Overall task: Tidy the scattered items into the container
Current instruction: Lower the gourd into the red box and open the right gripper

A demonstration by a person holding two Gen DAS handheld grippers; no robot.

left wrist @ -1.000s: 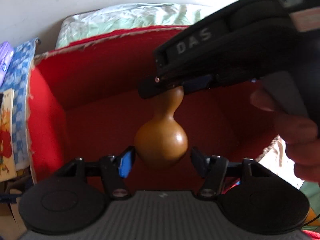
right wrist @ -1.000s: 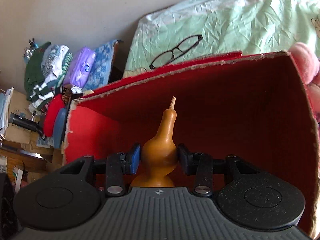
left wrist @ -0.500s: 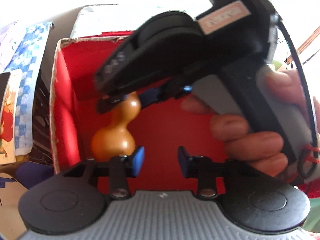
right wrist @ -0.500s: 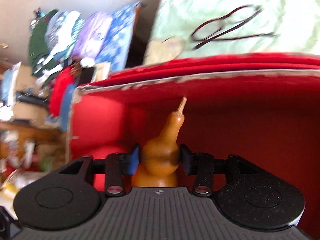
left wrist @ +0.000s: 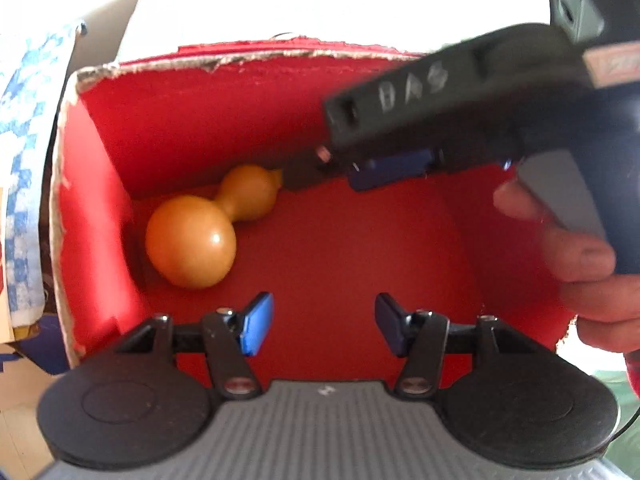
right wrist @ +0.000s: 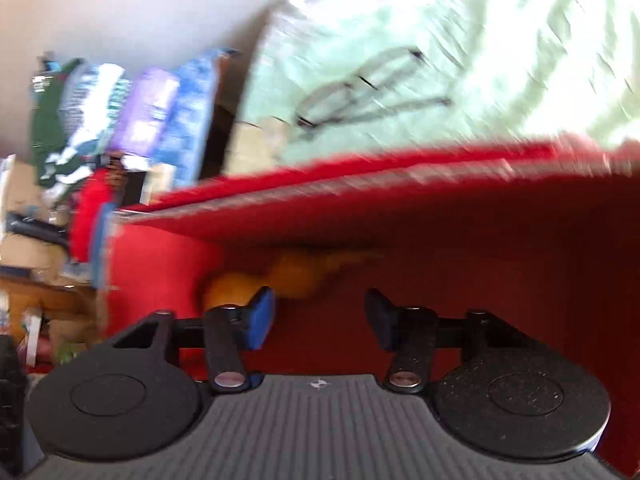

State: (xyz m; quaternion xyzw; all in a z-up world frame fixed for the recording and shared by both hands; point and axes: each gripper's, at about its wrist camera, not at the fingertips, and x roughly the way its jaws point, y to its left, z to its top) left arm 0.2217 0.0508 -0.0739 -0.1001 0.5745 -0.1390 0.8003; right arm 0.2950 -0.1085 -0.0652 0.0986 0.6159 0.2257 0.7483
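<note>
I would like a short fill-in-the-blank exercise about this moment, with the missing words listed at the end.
1. The gourd lies on its side inside the ____ box.
2. The left gripper has its jaws ____, with nothing between them.
3. The right gripper holds ____.
4. The gourd rests near the box's ____ wall, seen from the left wrist.

Missing words: red; open; nothing; left
</note>
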